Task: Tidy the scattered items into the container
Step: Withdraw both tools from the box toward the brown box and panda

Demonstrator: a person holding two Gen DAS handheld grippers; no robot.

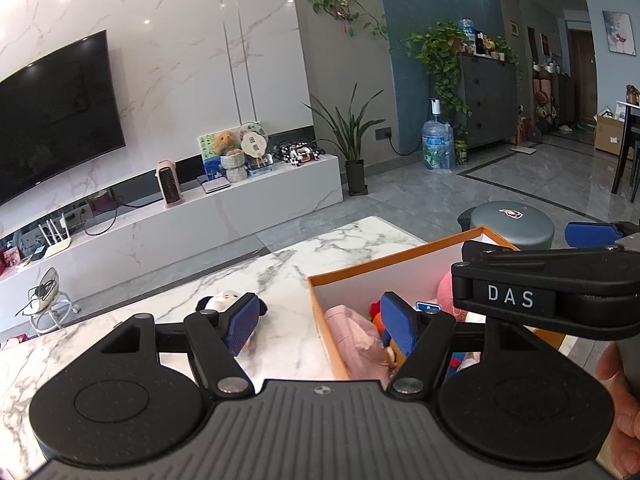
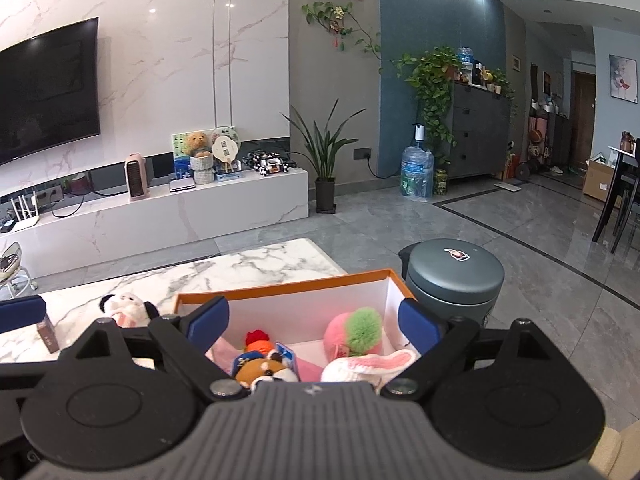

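The marble coffee table carries an orange-rimmed box holding a pink-and-green plush ball, a brown dog plush and other soft toys. Left of the box lies a panda plush. Over the box, the right gripper gapes empty; the left gripper straddles the box's left wall, jaws apart.

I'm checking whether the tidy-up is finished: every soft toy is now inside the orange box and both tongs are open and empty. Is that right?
Not quite. One toy is still out: the panda plush lies on the marble table, left of the orange box, as the right wrist view shows. The rest stands: the left tongs and right tongs are open and empty.
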